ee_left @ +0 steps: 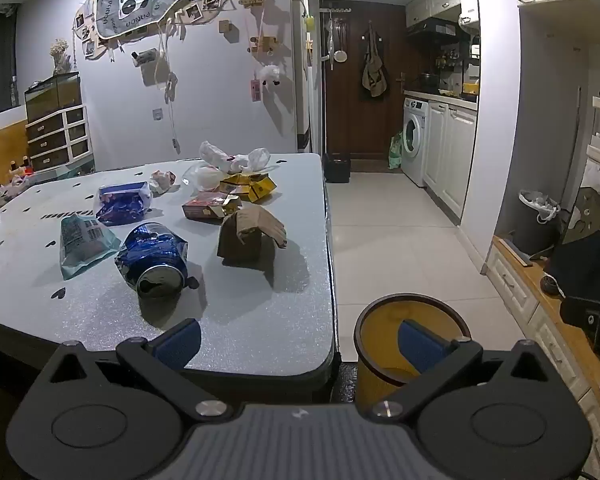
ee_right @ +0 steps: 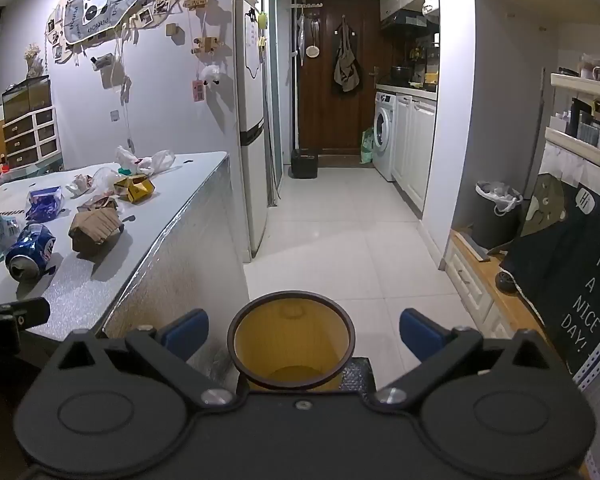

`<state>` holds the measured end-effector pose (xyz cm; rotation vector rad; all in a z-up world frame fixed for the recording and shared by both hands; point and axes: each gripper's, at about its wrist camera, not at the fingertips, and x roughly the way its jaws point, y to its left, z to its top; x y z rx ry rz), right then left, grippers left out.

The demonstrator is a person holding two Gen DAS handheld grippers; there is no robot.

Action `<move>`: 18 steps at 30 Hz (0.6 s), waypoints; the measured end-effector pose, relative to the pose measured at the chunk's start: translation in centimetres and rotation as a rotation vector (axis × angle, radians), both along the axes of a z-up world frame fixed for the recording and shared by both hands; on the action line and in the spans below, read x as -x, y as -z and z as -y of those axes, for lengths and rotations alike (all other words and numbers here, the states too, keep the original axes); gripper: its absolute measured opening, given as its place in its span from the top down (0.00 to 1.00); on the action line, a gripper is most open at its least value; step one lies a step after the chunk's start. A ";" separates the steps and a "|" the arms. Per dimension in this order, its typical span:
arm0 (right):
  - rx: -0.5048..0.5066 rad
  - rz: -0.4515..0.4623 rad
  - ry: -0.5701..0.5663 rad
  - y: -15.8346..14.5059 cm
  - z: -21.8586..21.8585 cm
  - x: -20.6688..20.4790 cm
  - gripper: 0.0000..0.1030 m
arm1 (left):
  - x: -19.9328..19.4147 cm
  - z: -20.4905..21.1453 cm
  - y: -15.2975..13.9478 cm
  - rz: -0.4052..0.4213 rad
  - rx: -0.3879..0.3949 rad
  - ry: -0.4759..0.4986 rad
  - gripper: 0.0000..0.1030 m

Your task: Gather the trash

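Observation:
Trash lies on the grey table [ee_left: 260,312]: a crushed blue can [ee_left: 154,260], a brown cardboard box [ee_left: 250,236], a teal packet [ee_left: 82,240], a blue wrapper [ee_left: 124,202], a red box [ee_left: 210,206], a yellow box [ee_left: 250,186] and plastic bags [ee_left: 232,160]. A yellow bin [ee_left: 380,360] stands on the floor by the table's corner. My left gripper [ee_left: 300,342] is open and empty at the table's near edge, short of the can. My right gripper [ee_right: 304,332] is open and empty above the bin [ee_right: 292,344]. The can [ee_right: 30,252] and cardboard box [ee_right: 94,230] show at left.
A fridge [ee_right: 254,120] stands past the table's far end. A tiled floor [ee_right: 340,240] leads to a dark door, a washing machine [ee_right: 384,136] and white cabinets. A dark bin with a white liner [ee_right: 496,212] stands at right by a low wooden bench.

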<state>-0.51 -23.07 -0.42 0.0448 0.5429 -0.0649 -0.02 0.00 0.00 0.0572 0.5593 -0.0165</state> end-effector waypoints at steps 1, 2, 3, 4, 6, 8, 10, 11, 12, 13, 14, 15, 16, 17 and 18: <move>0.001 -0.001 0.000 0.0 0.0 0.0 0.00 | 0.0 0.0 0.0 0.000 -0.001 0.000 0.00; 0.001 0.000 -0.001 0.0 0.0 0.1 0.00 | 0.0 0.0 0.0 -0.001 0.000 0.001 0.00; 0.001 0.000 0.000 -0.1 0.0 0.1 0.00 | 0.0 0.0 0.0 -0.001 0.001 0.002 0.00; 0.001 0.000 0.001 -0.1 0.0 0.1 0.00 | 0.0 0.0 0.0 -0.002 0.001 0.001 0.00; 0.000 0.000 0.002 -0.1 0.0 0.1 0.00 | 0.0 0.0 0.0 -0.001 0.002 0.001 0.00; 0.001 -0.001 0.003 -0.1 0.0 0.1 0.00 | 0.0 0.0 0.0 0.000 0.001 0.001 0.00; 0.002 0.000 0.003 0.0 -0.1 0.0 0.00 | 0.0 0.0 0.0 0.000 0.002 0.001 0.00; 0.000 0.005 0.000 -0.3 0.4 0.5 0.00 | 0.0 0.0 0.0 0.000 0.002 0.001 0.00; 0.001 0.005 0.002 -0.3 0.3 0.5 0.00 | 0.0 0.0 0.0 0.000 0.002 0.001 0.00; 0.001 0.006 0.001 -0.3 0.2 0.4 0.00 | 0.0 0.0 0.0 0.000 0.001 0.001 0.00; -0.001 0.006 0.001 -0.3 0.3 0.5 0.00 | 0.0 0.0 0.0 0.000 0.001 0.001 0.00; -0.002 0.006 0.000 -0.4 0.3 0.5 0.00 | 0.0 0.0 0.0 0.001 0.001 0.001 0.00; -0.002 0.006 0.000 -0.4 0.4 0.5 0.00 | 0.0 0.0 0.0 0.001 0.001 0.001 0.00; -0.003 0.006 0.001 -0.4 0.4 0.5 0.00 | 0.0 0.0 0.0 0.001 0.001 0.000 0.00; 0.003 0.007 0.002 -0.2 0.1 0.3 0.00 | 0.0 0.0 0.0 0.001 0.000 0.000 0.00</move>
